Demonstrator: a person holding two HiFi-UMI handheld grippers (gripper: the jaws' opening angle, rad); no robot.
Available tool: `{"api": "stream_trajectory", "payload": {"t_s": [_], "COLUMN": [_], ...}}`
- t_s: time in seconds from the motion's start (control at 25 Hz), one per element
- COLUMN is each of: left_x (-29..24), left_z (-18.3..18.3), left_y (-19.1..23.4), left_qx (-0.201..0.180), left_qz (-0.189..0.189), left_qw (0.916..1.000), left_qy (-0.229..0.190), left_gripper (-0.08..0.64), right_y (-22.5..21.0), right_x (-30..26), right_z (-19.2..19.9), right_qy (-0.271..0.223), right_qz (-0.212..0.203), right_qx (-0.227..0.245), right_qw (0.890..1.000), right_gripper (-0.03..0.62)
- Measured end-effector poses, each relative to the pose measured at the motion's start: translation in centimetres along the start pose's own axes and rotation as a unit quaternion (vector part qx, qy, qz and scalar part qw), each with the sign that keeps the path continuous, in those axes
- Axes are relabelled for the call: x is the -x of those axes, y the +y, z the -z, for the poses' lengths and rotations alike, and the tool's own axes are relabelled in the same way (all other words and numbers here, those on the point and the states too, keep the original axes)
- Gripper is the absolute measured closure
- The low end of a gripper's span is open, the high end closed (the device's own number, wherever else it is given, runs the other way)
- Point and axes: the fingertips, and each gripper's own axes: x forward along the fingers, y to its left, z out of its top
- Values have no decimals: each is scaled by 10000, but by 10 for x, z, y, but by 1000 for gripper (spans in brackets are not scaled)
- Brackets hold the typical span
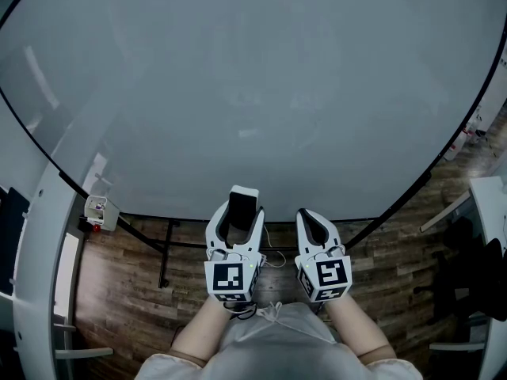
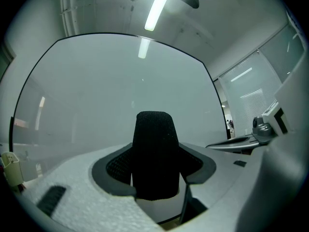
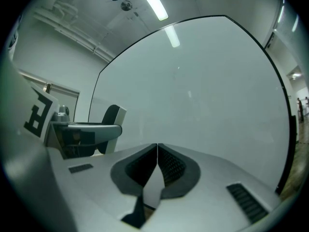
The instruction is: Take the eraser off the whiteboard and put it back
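Two near the whiteboard's (image 1: pixel 253 93) lower edge: left gripper (image 1: pixel 238 216) clamps the eraser (image 2: pixel 154 149), right gripper (image 3: pixel 157 151) closed, empty.

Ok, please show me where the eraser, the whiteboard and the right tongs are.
eraser (image 2: pixel 153 153): left gripper view, on its black felt face.
whiteboard (image 1: pixel 238 93): head view, on its bare surface.
right tongs (image 3: pixel 157 148): right gripper view, where the closed tips meet.

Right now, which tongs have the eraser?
The left tongs, clamped on the black-felt, white-backed eraser; the right tongs are shut with nothing between them.
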Motion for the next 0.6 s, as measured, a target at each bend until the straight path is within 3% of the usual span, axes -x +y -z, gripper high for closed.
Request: {"api": "stream_trajectory", "payload": {"t_s": [0.2,0.6], "left_x": [-4,-30], "left_z": [-8,-73], "left_y": [0,17], "left_qx": [-8,-342], "left_qz": [-8,-86], "left_qw": [10000,9977], "left_qy": [-3,-585], "left_gripper": [295,295], "right_y": [-1,-2], "right_x": [-1,-10], "right_z": [-2,-8], "right_qy": [-21,-88], "right_qz": [-12,-67], "right_qx": [-7,8], "right_qw": [10000,9999], "right_gripper": [566,566]}}
